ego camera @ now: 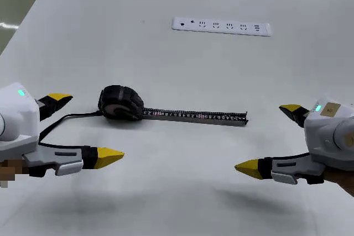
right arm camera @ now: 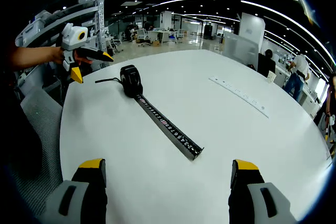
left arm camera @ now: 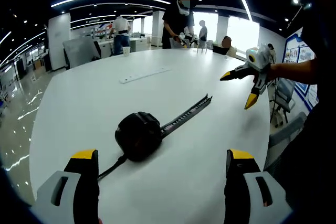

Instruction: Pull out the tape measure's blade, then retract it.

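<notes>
Fingers point(ego camera: 108, 157) of the left gripper point(ego camera: 94, 127), grey with yellow tips, stand wide apart and hold nothing. Those of the right gripper point(ego camera: 260, 136) are spread just as wide and are equally empty. The two tools hang above the white round workbench point(ego camera: 166, 192), one to either side of the work and pointing inward at each other, so each is placed to take one end of it.

Between them lies the black rubber-cased tape measure point(ego camera: 120, 102). It sits on the bench nearer the left gripper, with its thin black wrist strap point(ego camera: 72, 116) trailing off towards that side. The dark blade with pale numerals point(ego camera: 193, 116) is drawn out and rests flat on the surface, running towards the right gripper and ending in a small metal hook point(ego camera: 245, 118). Neither gripper touches the case, blade or strap.

That the blade lies extended with nothing holding it suggests a lock is set, though the lock switch is too small to make out in any view. By this layout the pulling-out looks done and the retracting is left.

A likely approach is for the left gripper to steady the case while the right guides the hook end, since a freed blade can whip back and drag the light case across the smooth top.

Well beyond the tape measure, a white multi-socket power strip point(ego camera: 221, 26) lies clear of the work.
</notes>
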